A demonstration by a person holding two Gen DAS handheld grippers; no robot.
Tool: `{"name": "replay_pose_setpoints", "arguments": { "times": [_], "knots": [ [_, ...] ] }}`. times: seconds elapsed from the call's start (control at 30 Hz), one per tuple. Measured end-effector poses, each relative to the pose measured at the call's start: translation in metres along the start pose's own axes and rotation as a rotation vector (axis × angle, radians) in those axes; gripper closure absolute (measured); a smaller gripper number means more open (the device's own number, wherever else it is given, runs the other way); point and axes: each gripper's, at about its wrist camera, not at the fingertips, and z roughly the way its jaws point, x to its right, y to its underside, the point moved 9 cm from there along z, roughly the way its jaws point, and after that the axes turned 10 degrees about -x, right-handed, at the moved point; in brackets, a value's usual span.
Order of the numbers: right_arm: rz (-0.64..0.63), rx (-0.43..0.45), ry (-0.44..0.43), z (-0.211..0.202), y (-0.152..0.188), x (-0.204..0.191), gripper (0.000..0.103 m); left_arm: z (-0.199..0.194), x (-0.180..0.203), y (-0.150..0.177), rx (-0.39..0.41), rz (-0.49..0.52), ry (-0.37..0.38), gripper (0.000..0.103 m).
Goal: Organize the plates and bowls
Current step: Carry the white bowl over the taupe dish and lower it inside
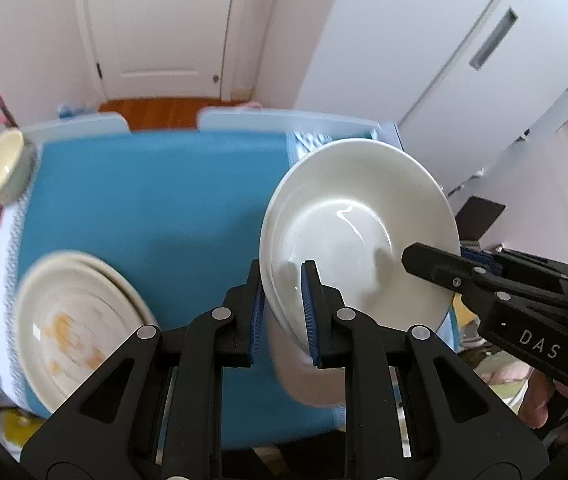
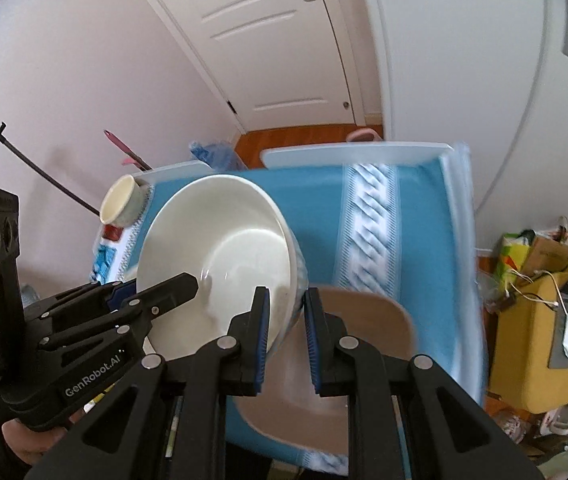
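One large white bowl is held above the desk by two claws: the left claw is clamped on its near-left rim, one pad inside and one outside, and the right claw is clamped on the opposite rim in the same way. The bowl is tilted, its hollow turned toward both cameras, and it is clear of the blue cloth below. One small cream cup is seen at the far left corner of the desk — right at the edge. Two stacked plates, the upper one stained with orange marks, lie near the left front edge. One tan plate is seen under the bowl in the right wrist view, blurred. The middle of the cloth is bare and open between cup, plates and bowl. The cloth is blue with white braided bands. Two pale chair backs stand along the far edge; behind them a white door, pinkish walls and a strip of wooden floor are seen. A yellow box with clutter stands to the right of the desk.
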Motion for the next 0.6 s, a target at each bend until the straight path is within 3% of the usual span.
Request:
{"name": "replay_pose_setpoints", "arguments": {
  "times": [0.23,0.6],
  "knots": [
    [0.004,-0.106,0.02,0.027,0.038,0.041,0.087,0.048,0.021,0.039,-0.119,-0.026,-0.009,0.087],
    [-0.039,-0.18,0.04,0.054,0.058,0.056,0.087,0.078,0.025,0.053,-0.18,-0.001,-0.113,0.087]
  ]
}}
